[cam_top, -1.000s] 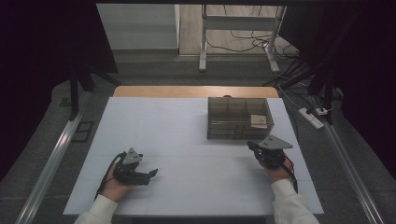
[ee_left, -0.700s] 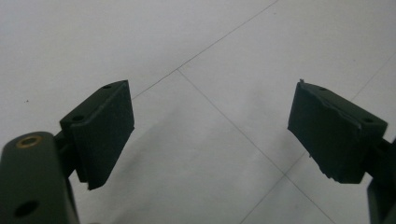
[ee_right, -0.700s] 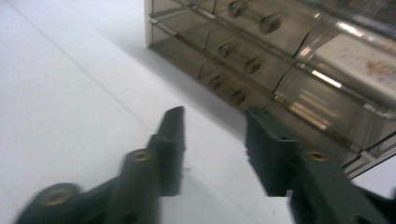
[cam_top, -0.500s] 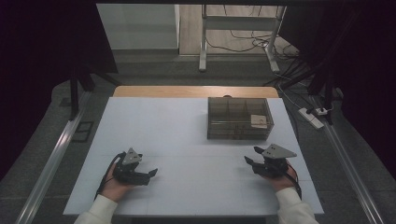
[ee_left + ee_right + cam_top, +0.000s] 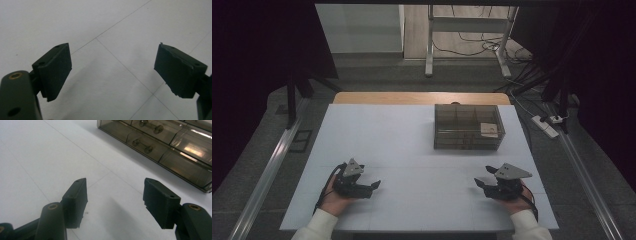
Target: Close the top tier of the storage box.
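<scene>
While my left hand-held gripper (image 5: 371, 187) rests open and empty on the white desk (image 5: 402, 150), my right hand-held gripper (image 5: 480, 183) (jaws just opened, nothing between them) lies near the smoky transparent plastic drawer box (image 5: 468, 127); I judge reaching for a drawer comes next.

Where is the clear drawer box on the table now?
In the high view, the drawer box stands on the white table, right of centre near the far edge, beyond the right claw and apart from it.

A lab: dark curtains (image 5: 257, 50), white table (image 5: 387, 135), floor cables (image 5: 472, 40).
</scene>
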Motion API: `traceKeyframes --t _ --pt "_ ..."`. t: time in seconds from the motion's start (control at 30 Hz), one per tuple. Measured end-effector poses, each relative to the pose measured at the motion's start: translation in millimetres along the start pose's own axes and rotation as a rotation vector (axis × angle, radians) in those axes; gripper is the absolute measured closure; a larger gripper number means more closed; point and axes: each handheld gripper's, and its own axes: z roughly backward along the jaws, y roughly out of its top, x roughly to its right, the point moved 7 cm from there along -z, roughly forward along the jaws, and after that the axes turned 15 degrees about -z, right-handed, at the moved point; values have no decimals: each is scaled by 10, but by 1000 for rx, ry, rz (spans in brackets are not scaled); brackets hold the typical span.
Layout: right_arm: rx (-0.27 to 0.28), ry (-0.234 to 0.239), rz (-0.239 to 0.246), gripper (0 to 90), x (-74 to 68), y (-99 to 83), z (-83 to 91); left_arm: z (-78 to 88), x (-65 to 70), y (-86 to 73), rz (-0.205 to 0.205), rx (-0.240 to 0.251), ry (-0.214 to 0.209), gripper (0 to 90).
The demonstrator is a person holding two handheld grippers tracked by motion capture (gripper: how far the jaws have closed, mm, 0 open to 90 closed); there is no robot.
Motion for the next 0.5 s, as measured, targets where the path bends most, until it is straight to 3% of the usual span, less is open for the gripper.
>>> traceKeyframes --t 0.5 --pt "-12 6 14 350 -4 -8 -19 -2 -9 -1 1 1 1 145"
